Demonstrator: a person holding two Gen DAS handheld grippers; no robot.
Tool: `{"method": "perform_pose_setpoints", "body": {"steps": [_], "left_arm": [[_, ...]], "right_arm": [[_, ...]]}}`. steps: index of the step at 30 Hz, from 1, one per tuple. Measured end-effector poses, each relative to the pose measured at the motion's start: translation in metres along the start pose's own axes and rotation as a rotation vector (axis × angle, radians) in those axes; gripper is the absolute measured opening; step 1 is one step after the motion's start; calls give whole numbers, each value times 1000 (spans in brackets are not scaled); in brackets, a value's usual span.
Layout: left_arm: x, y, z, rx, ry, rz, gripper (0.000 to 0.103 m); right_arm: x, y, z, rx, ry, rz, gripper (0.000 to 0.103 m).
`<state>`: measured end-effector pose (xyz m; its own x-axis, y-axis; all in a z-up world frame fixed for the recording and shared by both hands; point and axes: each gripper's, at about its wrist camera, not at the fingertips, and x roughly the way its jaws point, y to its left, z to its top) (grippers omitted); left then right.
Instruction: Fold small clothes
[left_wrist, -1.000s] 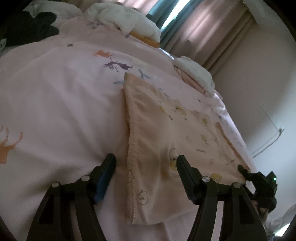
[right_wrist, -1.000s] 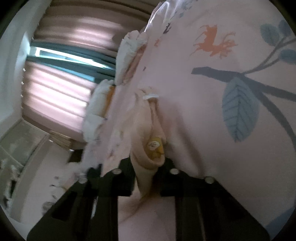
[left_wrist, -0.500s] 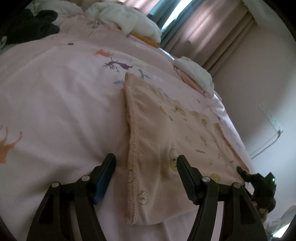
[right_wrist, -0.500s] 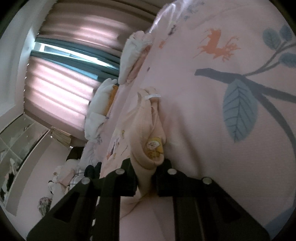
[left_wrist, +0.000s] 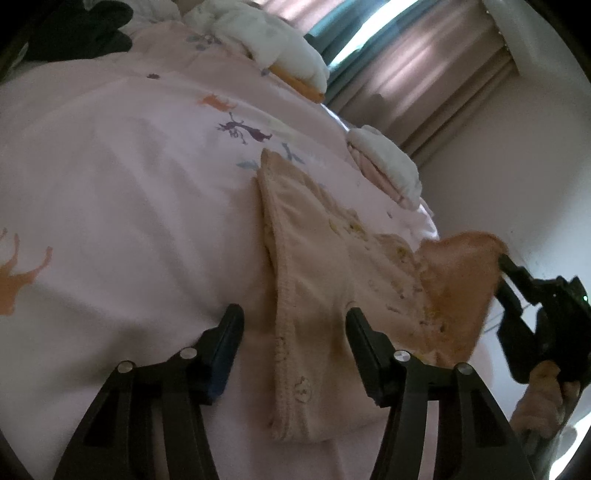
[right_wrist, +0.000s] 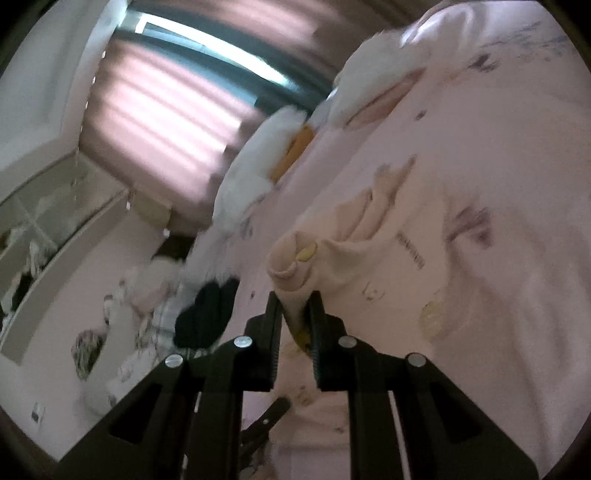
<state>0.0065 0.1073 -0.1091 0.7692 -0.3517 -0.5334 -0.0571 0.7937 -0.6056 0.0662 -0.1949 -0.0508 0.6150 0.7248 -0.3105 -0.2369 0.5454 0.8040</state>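
Step in hand, as judged: the first fold of a small peach garment (left_wrist: 314, 273) lying on the pink bedspread (left_wrist: 122, 206), one side being lifted to carry across the other.

At the left of the scene, the left gripper (left_wrist: 293, 332) is hanging just over the garment's near hem with its jaws wide apart, one finger over bare bedspread and the other over the cloth, gripping nothing. The hem edge is running between the two fingers, stitched and slightly rippled.

Moving right, the garment is spreading flat toward the far edge of the bed, its cartoon print showing faintly. It is thin, soft knit and is sagging wherever it is unsupported.

At the right side, the right gripper (right_wrist: 295, 314) is pinching the garment's right-hand corner, jaws closed to a narrow gap filled with cloth. In the left wrist view that corner (left_wrist: 461, 280) is standing raised off the bedspread as a tent, its darker underside showing. In the right wrist view the pinched cloth is bunching into a roll just beyond the fingertips.

Next move, as judged: the raised side calls for carrying across toward the left hem, with the left gripper either pinning that hem or staying clear. Risk noted: the bunched corner may land creased rather than flat.

Elsewhere, white folded piles (left_wrist: 273, 55) are sitting along the far edge of the bed beneath the curtains (left_wrist: 424, 74).
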Motion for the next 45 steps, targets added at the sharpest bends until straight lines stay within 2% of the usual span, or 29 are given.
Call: {"method": "perform_pose_setpoints", "body": {"steps": [3,4,5,6,8,10,11,12,13,14,16,18,20,22,25,29,31,32,33,34,36,39,41,45], "left_arm": [[-1,0,1,-3,-2,-5,59],[-1,1,1,-5,-3,-8,59],[-1,1,1,-7,-4,-11,59],[-2,1,1,-9,-5,-14,59],[-2,2,1,-12,-5,-17,59],[-2,2,1,-13,-6,-22,59],[-3,3,1,-16,-8,-28,59],[-3,4,2,-23,-9,-36,59],[-3,5,2,-29,-11,-41,59],[-3,6,2,-33,-12,-46,59],[-3,7,3,-38,-14,-54,59],[-4,7,3,-42,-16,-58,59],[-4,7,3,-43,-17,-60,60],[-4,7,3,-44,-17,-60,60],[-5,7,3,-44,-17,-61,60],[-5,8,3,-43,-17,-61,60],[-5,8,3,-43,-17,-61,60],[-5,8,3,-43,-17,-61,60],[-5,8,3,-44,-16,-61,60],[-6,8,3,-43,-17,-61,60],[-6,8,3,-43,-17,-62,60],[-6,8,3,-44,-17,-62,60],[-6,9,3,-44,-16,-63,60],[-6,9,4,-47,-18,-66,60]], "right_arm": [[25,-1,-16,66,68,131,9],[35,1,-22,80,89,156,9],[41,5,-27,62,107,145,9],[47,11,-30,21,123,97,9],[55,22,-37,-130,131,-126,13],[50,20,-37,-176,116,-198,14],[45,14,-34,-160,116,-201,19],[38,6,-29,-130,105,-206,34],[30,0,-23,-120,81,-225,44],[19,-7,-19,-128,54,-250,65],[5,-8,-16,-206,-20,-361,79],[0,-10,-14,-289,-18,-403,79],[10,-10,-19,-349,50,-400,78],[23,-7,-26,-401,79,-431,79],[39,3,-36,-508,79,-496,79],[65,6,-44,-589,142,-520,76],[76,8,-47,-653,126,-571,73],[81,6,-47,-676,137,-611,60],[88,2,-45,-681,154,-666,39],[91,-2,-40,-675,148,-697,34],[83,-5,-29,-627,105,-683,13],[65,-20,-10,-458,76,-546,10],[50,-38,5,-286,70,-421,9],[26,-70,24,32,59,-97,9]]}}
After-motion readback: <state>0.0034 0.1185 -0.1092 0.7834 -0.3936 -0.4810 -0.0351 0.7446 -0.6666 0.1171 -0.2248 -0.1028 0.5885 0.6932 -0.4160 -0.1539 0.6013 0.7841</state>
